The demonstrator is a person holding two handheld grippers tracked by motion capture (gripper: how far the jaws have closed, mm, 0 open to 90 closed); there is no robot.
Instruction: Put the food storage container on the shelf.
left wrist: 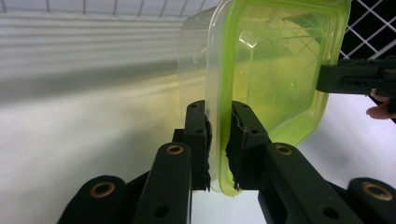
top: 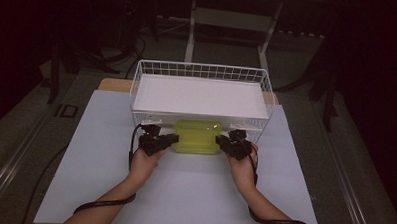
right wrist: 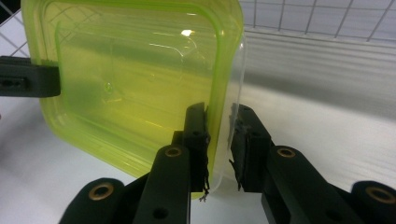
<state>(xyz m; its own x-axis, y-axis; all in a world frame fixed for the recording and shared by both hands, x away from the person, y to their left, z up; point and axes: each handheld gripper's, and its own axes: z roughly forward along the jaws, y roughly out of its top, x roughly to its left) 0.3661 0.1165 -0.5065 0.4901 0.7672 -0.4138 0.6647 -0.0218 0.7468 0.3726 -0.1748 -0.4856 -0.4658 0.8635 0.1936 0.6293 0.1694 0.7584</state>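
Observation:
A clear container with a yellow-green lid [top: 197, 137] sits crosswise just in front of the wire basket, held between both grippers. My left gripper [top: 173, 138] is shut on its left rim; in the left gripper view the pads [left wrist: 218, 135] pinch the lid's edge [left wrist: 275, 70], and the other gripper's jaw [left wrist: 355, 77] shows at the far side. My right gripper [top: 219, 140] grips the right rim; in the right gripper view its jaws [right wrist: 218, 140] straddle the lid and clear wall [right wrist: 140, 70]. I cannot tell whether the container rests on the table.
A white wire basket [top: 203, 67] stands at the back of the table, with a flat white board [top: 199, 97] lying across it. A white mat [top: 183, 196] covers the tabletop. Dark floor, cables and frame legs surround the table.

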